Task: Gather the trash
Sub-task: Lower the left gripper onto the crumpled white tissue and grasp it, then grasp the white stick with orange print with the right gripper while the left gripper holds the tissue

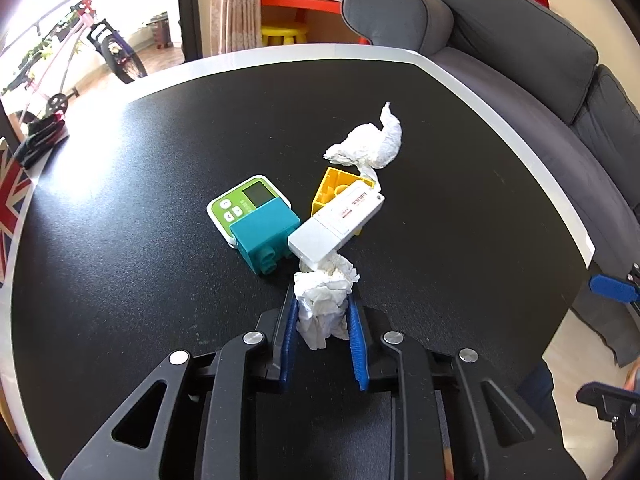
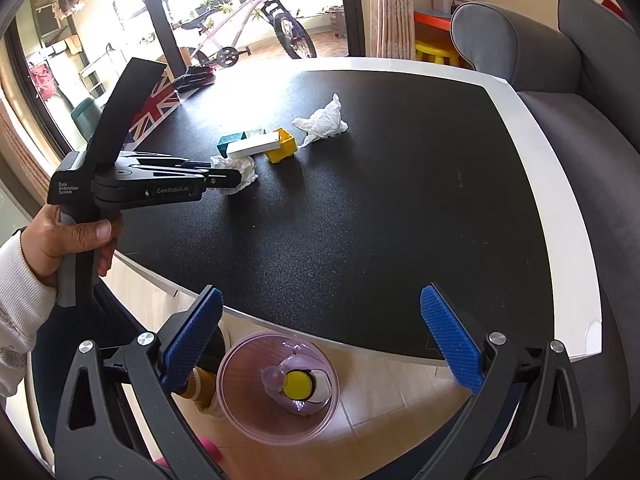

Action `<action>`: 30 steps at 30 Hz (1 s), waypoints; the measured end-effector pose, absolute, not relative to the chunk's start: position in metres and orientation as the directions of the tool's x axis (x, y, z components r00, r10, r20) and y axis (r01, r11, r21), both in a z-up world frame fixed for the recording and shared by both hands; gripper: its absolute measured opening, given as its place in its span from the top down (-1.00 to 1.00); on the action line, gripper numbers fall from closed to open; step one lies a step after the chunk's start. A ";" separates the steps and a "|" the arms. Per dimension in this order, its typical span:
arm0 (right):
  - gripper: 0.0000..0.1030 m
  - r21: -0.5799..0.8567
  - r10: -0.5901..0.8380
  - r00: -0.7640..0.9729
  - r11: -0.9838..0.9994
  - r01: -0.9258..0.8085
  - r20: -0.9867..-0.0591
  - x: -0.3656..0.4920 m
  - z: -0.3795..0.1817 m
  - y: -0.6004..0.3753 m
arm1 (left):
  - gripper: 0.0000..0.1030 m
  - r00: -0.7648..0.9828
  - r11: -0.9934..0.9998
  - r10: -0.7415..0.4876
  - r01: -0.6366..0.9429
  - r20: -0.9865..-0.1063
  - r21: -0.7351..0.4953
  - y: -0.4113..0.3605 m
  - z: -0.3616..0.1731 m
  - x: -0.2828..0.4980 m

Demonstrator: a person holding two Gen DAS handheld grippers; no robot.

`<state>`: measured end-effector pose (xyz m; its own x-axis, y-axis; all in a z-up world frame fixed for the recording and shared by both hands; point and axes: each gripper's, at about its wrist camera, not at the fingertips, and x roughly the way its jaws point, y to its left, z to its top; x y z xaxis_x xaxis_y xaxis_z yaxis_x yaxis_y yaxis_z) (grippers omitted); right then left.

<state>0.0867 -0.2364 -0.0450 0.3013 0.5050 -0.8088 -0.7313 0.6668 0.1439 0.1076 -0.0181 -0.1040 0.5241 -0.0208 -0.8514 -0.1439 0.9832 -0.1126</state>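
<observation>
The left tool point(image 1: 320, 312) is pinched narrow on a crumpled tissue point(image 1: 324, 300), its two blue pads pressing the wad from either side, so the paper stands up between them just above the black tabletop point(image 1: 120, 280). The top of this tissue reaches forward to the near end of a white rectangular box point(image 1: 336, 220), which lies slantwise with its long axis running away and to the right; whether paper and box actually touch is hard to tell from this angle. Beyond the box sit a teal block point(image 1: 266, 240), a green device point(image 1: 244, 204) and a yellow block point(image 1: 336, 188), and farther off, up and to the right, a second crumpled tissue point(image 1: 372, 144) lies loose. The right tool point(image 2: 320, 344) gapes wide and empty, hanging off the tabletop's near edge above a pink bin point(image 2: 240, 384) on the floor. That bin lies behind and to the right of the held tissue, so the carry probably runs back across the edge.
</observation>
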 end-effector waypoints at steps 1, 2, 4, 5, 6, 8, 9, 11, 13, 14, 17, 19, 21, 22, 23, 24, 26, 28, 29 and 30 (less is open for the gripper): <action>-0.89 0.142 0.505 0.301 0.665 -0.733 -0.809 0.086 -0.045 -0.235 | 0.57 0.525 0.983 -0.022 -0.142 -0.851 -0.113 -0.018 -0.103 0.106; -0.89 0.141 0.506 0.301 0.663 -0.735 -0.808 0.086 -0.044 -0.234 | 0.57 0.525 0.984 -0.024 -0.139 -0.850 -0.114 -0.018 -0.101 0.103; -0.89 0.139 0.507 0.301 0.659 -0.739 -0.808 0.086 -0.043 -0.231 | 0.58 0.528 0.985 -0.025 -0.132 -0.849 -0.112 -0.018 -0.098 0.099; -0.89 0.138 0.508 0.301 0.658 -0.740 -0.807 0.086 -0.043 -0.230 | 0.58 0.530 0.985 -0.026 -0.130 -0.847 -0.112 -0.017 -0.096 0.097; -0.89 0.137 0.509 0.301 0.655 -0.743 -0.807 0.086 -0.043 -0.228 | 0.58 0.532 0.985 -0.027 -0.128 -0.846 -0.112 -0.017 -0.095 0.095; -0.89 0.132 0.509 0.300 0.650 -0.748 -0.806 0.087 -0.042 -0.224 | 0.59 0.535 0.985 -0.027 -0.129 -0.845 -0.113 -0.015 -0.092 0.091; -0.89 0.129 0.510 0.301 0.647 -0.751 -0.806 0.087 -0.042 -0.221 | 0.59 0.535 0.985 -0.026 -0.129 -0.844 -0.113 -0.014 -0.091 0.090; -0.89 0.125 0.510 0.300 0.642 -0.756 -0.806 0.088 -0.042 -0.216 | 0.59 0.537 0.986 -0.020 -0.130 -0.843 -0.106 -0.013 -0.089 0.087; -0.89 0.119 0.511 0.302 0.637 -0.762 -0.805 0.089 -0.041 -0.210 | 0.59 0.539 0.986 -0.015 -0.133 -0.842 -0.103 -0.011 -0.087 0.085; -0.89 0.116 0.512 0.301 0.632 -0.766 -0.804 0.089 -0.040 -0.206 | 0.59 0.542 0.985 -0.012 -0.138 -0.840 -0.103 -0.009 -0.086 0.082; -0.89 0.106 0.514 0.299 0.619 -0.778 -0.804 0.090 -0.039 -0.196 | 0.60 0.551 0.983 -0.005 -0.150 -0.834 -0.105 -0.003 -0.081 0.076; -0.89 0.099 0.514 0.298 0.611 -0.786 -0.804 0.092 -0.038 -0.188 | 0.60 0.559 0.982 0.001 -0.157 -0.829 -0.104 0.000 -0.078 0.074; -0.89 0.090 0.514 0.298 0.601 -0.794 -0.805 0.095 -0.038 -0.179 | 0.60 0.564 0.982 0.007 -0.160 -0.826 -0.102 0.002 -0.075 0.072; -0.89 0.085 0.513 0.299 0.597 -0.798 -0.805 0.096 -0.037 -0.174 | 0.60 0.567 0.981 0.007 -0.163 -0.824 -0.103 0.004 -0.074 0.071; -0.89 0.081 0.513 0.300 0.594 -0.800 -0.804 0.096 -0.036 -0.170 | 0.60 0.571 0.981 0.009 -0.166 -0.821 -0.104 0.005 -0.071 0.070; -0.89 0.077 0.515 0.300 0.589 -0.804 -0.803 0.096 -0.036 -0.166 | 0.60 0.573 0.980 0.011 -0.168 -0.820 -0.105 0.005 -0.071 0.068; -0.89 0.064 0.513 0.301 0.577 -0.814 -0.804 0.098 -0.036 -0.156 | 0.60 0.577 0.979 0.012 -0.174 -0.817 -0.108 0.008 -0.069 0.067; -0.89 0.043 0.510 0.303 0.560 -0.828 -0.805 0.099 -0.036 -0.146 | 0.60 0.579 0.978 0.016 -0.177 -0.815 -0.107 0.011 -0.067 0.065; -0.89 0.033 0.507 0.305 0.554 -0.832 -0.806 0.098 -0.037 -0.141 | 0.60 0.581 0.978 0.018 -0.181 -0.814 -0.107 0.013 -0.066 0.064; -0.89 0.022 0.502 0.307 0.547 -0.837 -0.809 0.099 -0.037 -0.137 | 0.60 0.583 0.977 0.019 -0.185 -0.812 -0.110 0.015 -0.065 0.063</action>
